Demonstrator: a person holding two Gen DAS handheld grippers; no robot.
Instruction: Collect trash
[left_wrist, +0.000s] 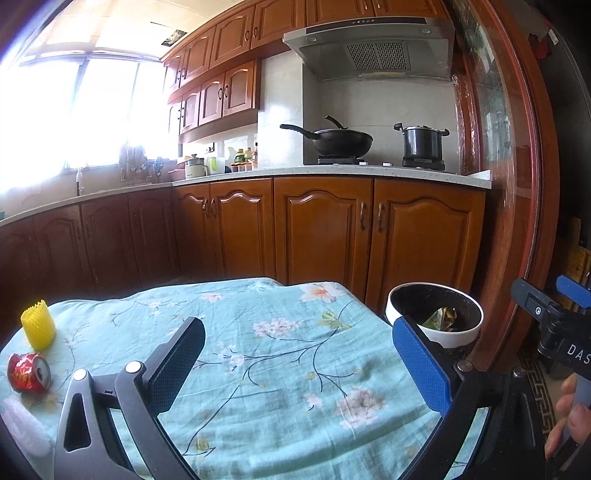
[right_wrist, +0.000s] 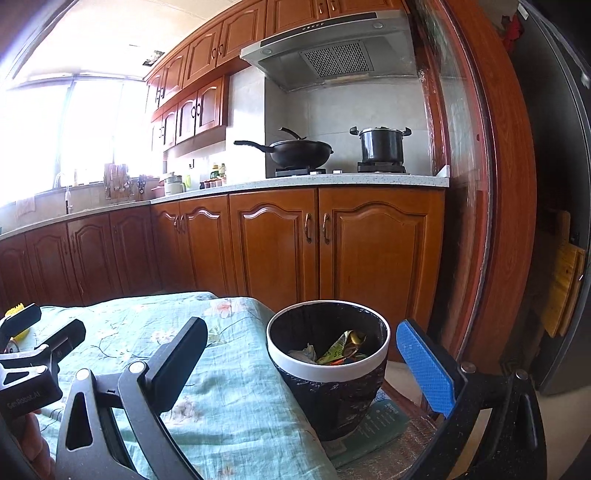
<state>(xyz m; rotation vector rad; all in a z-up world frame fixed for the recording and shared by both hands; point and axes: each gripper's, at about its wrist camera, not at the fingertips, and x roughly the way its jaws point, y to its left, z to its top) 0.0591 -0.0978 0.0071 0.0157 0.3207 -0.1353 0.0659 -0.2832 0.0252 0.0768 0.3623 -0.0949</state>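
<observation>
1. Left claw (left_wrist: 299, 347) is spread about as wide as it goes, nothing between its fingers, just hanging over the middle of the desk (left_wrist: 280, 369), which has a light blue floral cloth on it.
2. Right claw (right_wrist: 303, 354) is wide open too and empty. From its own view the black finger sits over the cloth and the blue-padded finger (right_wrist: 424, 365) sits out past the bin, so the bin shows between them, but the pads aren't touching it.
3. Trash still on the desk: a crushed red can (left_wrist: 28, 372) lying on its side near the left edge, and a yellow mesh sleeve (left_wrist: 38, 324) standing upright just behind it. They're close, can't tell if they touch. There's also something white and foamy (left_wrist: 22, 424) at the near-left corner, too blurry to say what.
4. The bin (right_wrist: 328, 363) is a black bucket with a white rim and a dark liner, standing just off the desk's right edge on some kind of mat. It already has crumpled wrappers (right_wrist: 341, 349) and a bit of whitish paper inside.
5. In the left view you can see the right claw's body and the person's fingers (left_wrist: 569, 410) at the far right.
</observation>
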